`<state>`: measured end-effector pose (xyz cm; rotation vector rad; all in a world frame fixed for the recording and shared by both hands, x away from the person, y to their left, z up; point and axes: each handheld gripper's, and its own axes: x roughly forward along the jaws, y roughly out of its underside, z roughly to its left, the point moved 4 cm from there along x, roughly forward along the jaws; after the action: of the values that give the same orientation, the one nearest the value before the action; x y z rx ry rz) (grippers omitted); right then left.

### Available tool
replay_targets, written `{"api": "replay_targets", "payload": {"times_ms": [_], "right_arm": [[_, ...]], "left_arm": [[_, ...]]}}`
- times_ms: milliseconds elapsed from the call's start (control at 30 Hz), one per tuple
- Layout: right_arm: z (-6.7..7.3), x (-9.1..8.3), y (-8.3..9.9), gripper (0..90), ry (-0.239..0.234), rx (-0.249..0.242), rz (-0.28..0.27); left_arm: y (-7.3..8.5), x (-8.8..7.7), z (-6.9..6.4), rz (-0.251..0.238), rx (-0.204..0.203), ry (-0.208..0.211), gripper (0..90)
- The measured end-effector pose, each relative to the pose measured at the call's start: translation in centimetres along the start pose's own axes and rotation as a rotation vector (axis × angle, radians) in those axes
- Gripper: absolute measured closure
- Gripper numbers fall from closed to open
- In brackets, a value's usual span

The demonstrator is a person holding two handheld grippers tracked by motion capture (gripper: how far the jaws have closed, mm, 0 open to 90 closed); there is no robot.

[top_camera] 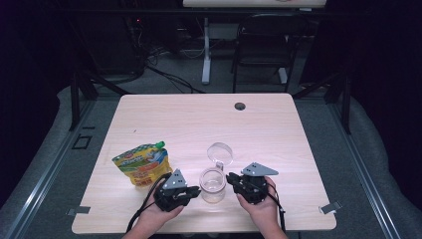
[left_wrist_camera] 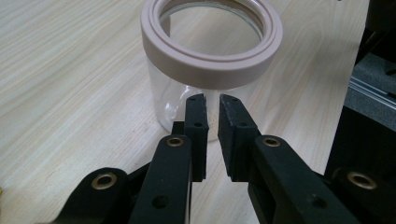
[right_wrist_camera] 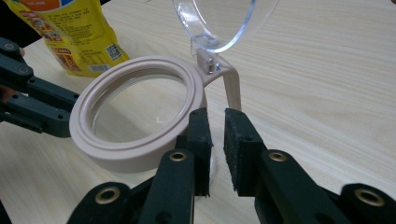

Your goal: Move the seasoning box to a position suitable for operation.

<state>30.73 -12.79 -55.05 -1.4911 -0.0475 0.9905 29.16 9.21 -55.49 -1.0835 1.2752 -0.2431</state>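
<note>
Dark surroundings frame the high view: a black chair [top_camera: 263, 47] and a white table leg [top_camera: 206, 50] stand at twelve o'clock beyond a pale wooden table [top_camera: 199, 124], which has a small round cable hole [top_camera: 240, 106] near its far edge. Near the table's front edge, at about six o'clock, stands a clear jar [top_camera: 213, 185] with a pale pinkish rim, its clear lid [top_camera: 220, 153] swung open and standing up at the jar's twelve o'clock. A yellow snack pouch [top_camera: 143, 164] with a green cap lies at the jar's ten o'clock, a little apart. The left gripper [top_camera: 195, 191] sits just at the jar's nine o'clock and the right gripper [top_camera: 231, 179] just at its three o'clock, each held by a hand coming in from the bottom edge. From the left gripper view, the jar [left_wrist_camera: 210, 56] rises at twelve o'clock straight ahead of the two black jaws, which stand nearly together with only a narrow gap and nothing between them; their tips lie close against the glass wall, though contact cannot be told. From the right gripper view, the jar's rim [right_wrist_camera: 135, 121] lies at ten o'clock of the jaws, the lid [right_wrist_camera: 219, 21] tilts up at twelve o'clock on its hinge arm [right_wrist_camera: 229, 81], and the pouch [right_wrist_camera: 74, 32] shows at eleven o'clock. These jaws also stand narrowly apart, empty, just beside the rim below the hinge.
</note>
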Motion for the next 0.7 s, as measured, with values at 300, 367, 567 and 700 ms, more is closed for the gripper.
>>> {"api": "replay_targets", "payload": {"times_ms": [300, 367, 567, 700], "right_arm": [[-0.4, -1.2, 0.2, 74.6, 0.011, -0.022, -0.005], [-0.5, -1.5, 0.3, 73.0, 0.016, -0.027, -0.001], [-1.1, -2.2, 0.4, 70.4, 0.030, -0.017, 0.000], [-1.5, -2.5, 0.3, 68.9, 0.031, -0.015, -0.007]], "left_arm": [[0.3, -1.0, 0.2, -0.016, -0.015, -0.013, 79.6], [0.3, -1.4, 0.3, -0.019, -0.015, -0.016, 79.2], [0.4, -2.4, 1.0, -0.031, -0.033, -0.036, 74.9], [0.8, -3.5, 1.5, -0.037, -0.051, -0.047, 72.4]]}}
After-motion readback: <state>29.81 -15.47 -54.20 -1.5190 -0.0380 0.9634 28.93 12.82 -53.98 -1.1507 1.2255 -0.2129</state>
